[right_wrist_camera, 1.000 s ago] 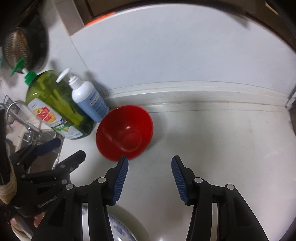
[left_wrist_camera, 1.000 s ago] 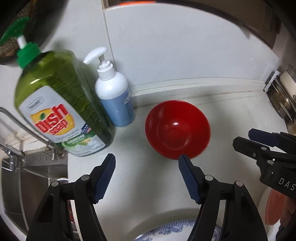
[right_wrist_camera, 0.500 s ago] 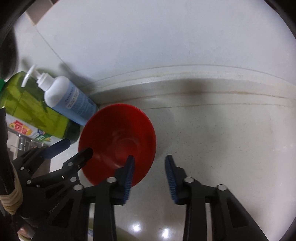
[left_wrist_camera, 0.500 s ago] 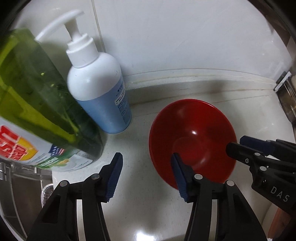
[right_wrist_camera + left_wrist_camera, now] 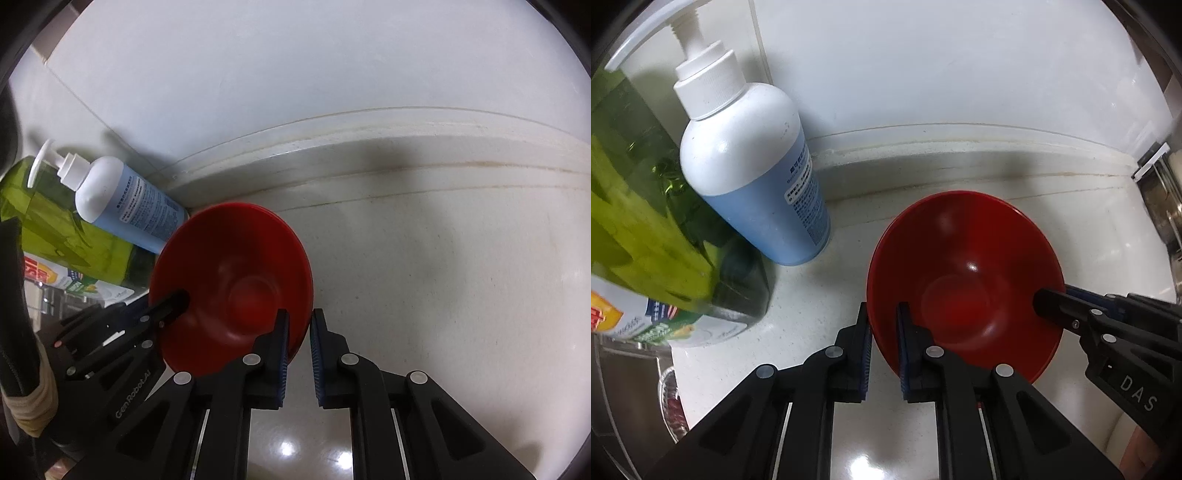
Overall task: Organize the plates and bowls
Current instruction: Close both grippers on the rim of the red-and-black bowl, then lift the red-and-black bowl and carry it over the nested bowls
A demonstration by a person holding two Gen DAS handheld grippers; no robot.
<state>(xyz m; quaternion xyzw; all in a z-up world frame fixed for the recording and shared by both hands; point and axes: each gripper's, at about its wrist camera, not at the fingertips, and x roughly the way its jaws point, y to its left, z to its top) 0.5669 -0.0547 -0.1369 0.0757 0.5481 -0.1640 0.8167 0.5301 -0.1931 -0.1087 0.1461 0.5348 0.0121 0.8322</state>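
Meanwhile, left gripper and right gripper are each clamping opposite rims of 1 red bowl beside the blue pump bottle; stowing is not yet done.

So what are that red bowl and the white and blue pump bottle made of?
The red bowl looks like glossy plastic or lacquer: thin rim, sharp highlight. The pump bottle looks like matte opaque plastic, with a ridged white cap and a printed label.

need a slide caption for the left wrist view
Both tongs, left and right, pinch opposite rims of a red bowl beside a blue pump bottle on the counter.
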